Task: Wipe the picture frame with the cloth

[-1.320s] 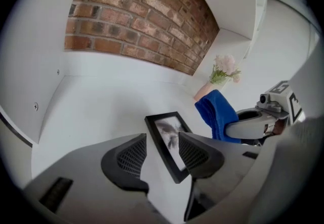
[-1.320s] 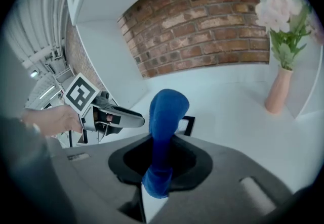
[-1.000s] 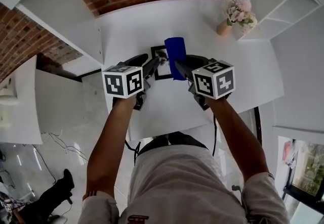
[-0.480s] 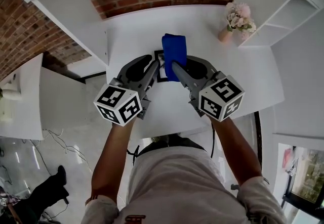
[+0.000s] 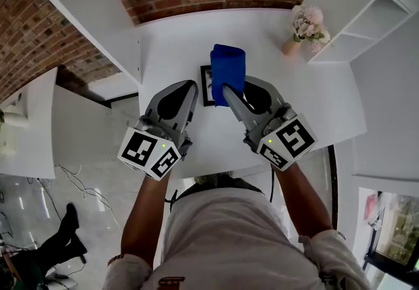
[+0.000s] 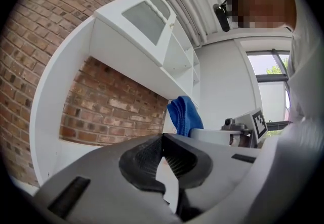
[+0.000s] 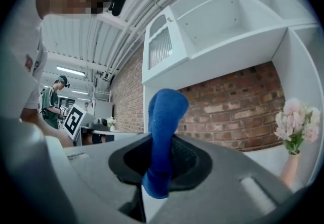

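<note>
Up and back toward the near edge of the tabletop (image 5: 163, 40) have come both tongs, and the left tongs (image 6: 162, 139) have snapped shut on nothing.

A second ago the left tongs were spread wide right by the frame (image 5: 205, 95); now they are pressed together with nothing in them, so they did not take hold of the frame. The frame lies flat near the middle of the tabletop, and from above the cloth (image 5: 228, 70) hides part of it. The right tongs (image 5: 226, 90) pinch the blue cloth, which sticks up past their tips and hangs in the air over the frame, not touching it as far as I can tell. So I think the wiping is not going on right now. To wipe, the cloth must come back down onto the frame, and the left tongs may need to hold the frame so it does not slide.
</note>
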The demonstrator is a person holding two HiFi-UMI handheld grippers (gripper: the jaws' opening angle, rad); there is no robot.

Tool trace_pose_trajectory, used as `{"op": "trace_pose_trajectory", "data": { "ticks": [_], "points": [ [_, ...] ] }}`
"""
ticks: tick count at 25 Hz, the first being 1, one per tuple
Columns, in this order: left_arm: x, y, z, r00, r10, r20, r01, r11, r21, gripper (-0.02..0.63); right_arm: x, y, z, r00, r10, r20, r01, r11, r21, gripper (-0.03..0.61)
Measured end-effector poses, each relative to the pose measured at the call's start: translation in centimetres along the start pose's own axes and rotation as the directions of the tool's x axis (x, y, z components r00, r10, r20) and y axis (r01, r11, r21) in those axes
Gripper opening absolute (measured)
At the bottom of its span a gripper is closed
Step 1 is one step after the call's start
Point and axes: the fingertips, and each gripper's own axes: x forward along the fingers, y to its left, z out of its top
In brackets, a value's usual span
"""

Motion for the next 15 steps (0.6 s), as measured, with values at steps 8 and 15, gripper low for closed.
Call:
{"op": "trace_pose_trajectory", "data": {
  "ticks": [8, 15],
  "points": [
    [-0.1, -1.5, 0.4, 0.999, -0.027, 0.020, 0.026, 0.997, 0.075, 0.000, -0.9, 1.2, 0.1, 0.999, -0.004, 0.042, 0.005, 1.000, -0.017, 0.069],
    [0.4, -2.0, 0.8, 0.999, -0.042, 0.032, 0.039, 0.995, 0.090, 0.000, -1.0, 1.7, 0.0, 0.999, -0.005, 0.037, 0.007, 0.998, -0.060, 0.067]
  ]
}}
